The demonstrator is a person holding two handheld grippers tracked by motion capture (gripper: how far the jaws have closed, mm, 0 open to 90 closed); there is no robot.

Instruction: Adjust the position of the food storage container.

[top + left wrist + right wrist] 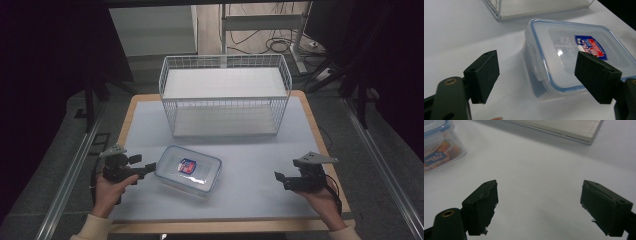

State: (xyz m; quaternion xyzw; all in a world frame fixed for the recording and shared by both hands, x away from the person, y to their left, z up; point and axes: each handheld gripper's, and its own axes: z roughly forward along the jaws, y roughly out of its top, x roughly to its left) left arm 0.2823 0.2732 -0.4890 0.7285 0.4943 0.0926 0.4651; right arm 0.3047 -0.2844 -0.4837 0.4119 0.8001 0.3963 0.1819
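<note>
- The clear rectangular plastic container (189,170) with the blue-rimmed lid is lying near-left on the table, its side label reading "LOCK&LOCK".
- The left gripper (148,168) is gaping wide just beside it.
- The right gripper (279,178) is gaping wide, empty, well apart at the right.

containers: 1 (188,169) | wire baskets: 1 (225,95) | grippers: 2 (150,167) (278,178)
</note>
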